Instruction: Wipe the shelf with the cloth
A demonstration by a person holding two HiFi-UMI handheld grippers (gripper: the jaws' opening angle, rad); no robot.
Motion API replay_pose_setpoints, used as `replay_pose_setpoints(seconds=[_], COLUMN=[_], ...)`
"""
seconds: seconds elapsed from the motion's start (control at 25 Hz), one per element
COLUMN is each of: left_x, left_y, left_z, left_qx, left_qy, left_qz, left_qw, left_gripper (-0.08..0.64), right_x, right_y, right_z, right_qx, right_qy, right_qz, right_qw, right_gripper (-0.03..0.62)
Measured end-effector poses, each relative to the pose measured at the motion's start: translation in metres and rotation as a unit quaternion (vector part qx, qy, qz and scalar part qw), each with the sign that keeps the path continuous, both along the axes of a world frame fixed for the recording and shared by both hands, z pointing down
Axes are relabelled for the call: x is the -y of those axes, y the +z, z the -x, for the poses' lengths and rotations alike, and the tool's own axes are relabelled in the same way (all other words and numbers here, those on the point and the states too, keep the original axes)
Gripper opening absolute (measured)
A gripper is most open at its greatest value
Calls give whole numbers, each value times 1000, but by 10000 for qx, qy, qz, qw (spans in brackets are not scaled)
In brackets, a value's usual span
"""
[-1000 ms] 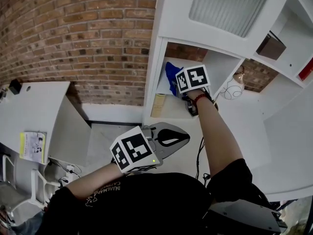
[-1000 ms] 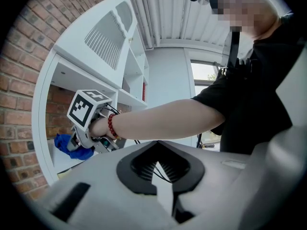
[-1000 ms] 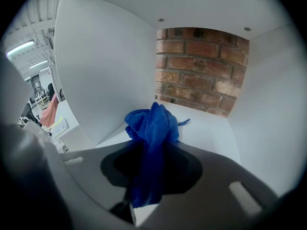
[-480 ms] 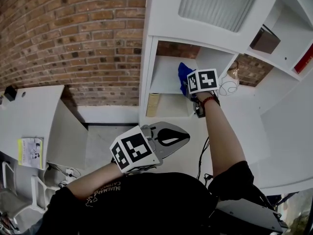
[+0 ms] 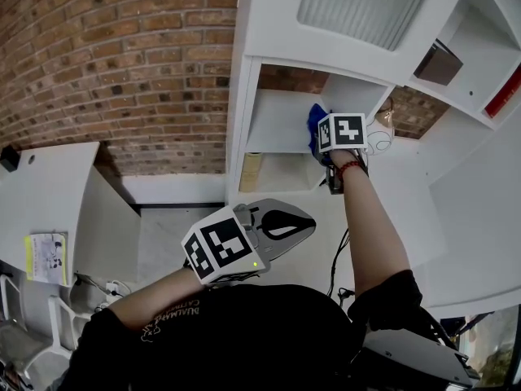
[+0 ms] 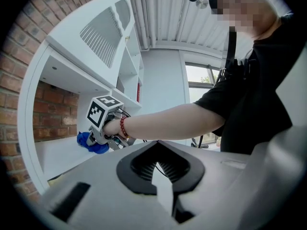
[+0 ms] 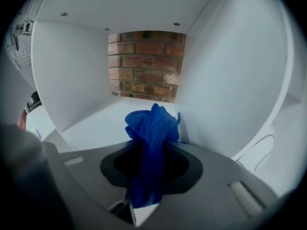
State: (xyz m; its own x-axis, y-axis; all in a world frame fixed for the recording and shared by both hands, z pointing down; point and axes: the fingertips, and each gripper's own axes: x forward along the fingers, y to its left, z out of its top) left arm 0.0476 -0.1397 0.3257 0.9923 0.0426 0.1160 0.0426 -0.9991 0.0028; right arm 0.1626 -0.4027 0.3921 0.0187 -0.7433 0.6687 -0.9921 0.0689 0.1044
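- Head view: the right gripper (image 5: 329, 137) is reached up into the open shelf compartment (image 5: 273, 125). The blue microfibre cloth (image 5: 314, 119) is carried at the compartment's right end, at 11 o'clock from the marker cube, presumably for wiping the board. The left gripper (image 5: 295, 228) is held low, at 7 o'clock from the right one, clear of the work.
- Left gripper view: the jaws are seen closed together with nothing between them, so this gripper is judged idle.
- Right gripper view: the jaws are clamped on the cloth, with a bunched end left protruding at 12 o'clock as a wiping pad. It lies just beside the side wall (image 7: 230, 80), and contact with the board cannot be told.
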Motion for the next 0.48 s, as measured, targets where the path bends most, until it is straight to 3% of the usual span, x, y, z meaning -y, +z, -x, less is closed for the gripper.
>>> replay_pose_setpoints(seconds=[0.12, 0.28, 0.36, 0.48], left_x=[2, 4, 5, 8], left_y=[-1, -1, -1, 0], left_z=[2, 2, 3, 6], left_qx=[-35, -87, -111, -97], left_qy=[-8, -1, -3, -82], left_qz=[18, 42, 45, 56], left_qw=[10000, 10000, 9999, 9999], left_gripper=[-2, -2, -2, -2], right_x=[5, 4, -1, -2], right_y=[-13, -30, -28, -18], right_z=[40, 127, 159, 178], right_qx=[511, 1872, 2000, 1715], right_qy=[-711, -1824, -2209, -2377], right_qz=[-256, -391, -290, -142], right_qw=[9958, 9645, 9541, 9560], right_gripper=[112, 114, 115, 114])
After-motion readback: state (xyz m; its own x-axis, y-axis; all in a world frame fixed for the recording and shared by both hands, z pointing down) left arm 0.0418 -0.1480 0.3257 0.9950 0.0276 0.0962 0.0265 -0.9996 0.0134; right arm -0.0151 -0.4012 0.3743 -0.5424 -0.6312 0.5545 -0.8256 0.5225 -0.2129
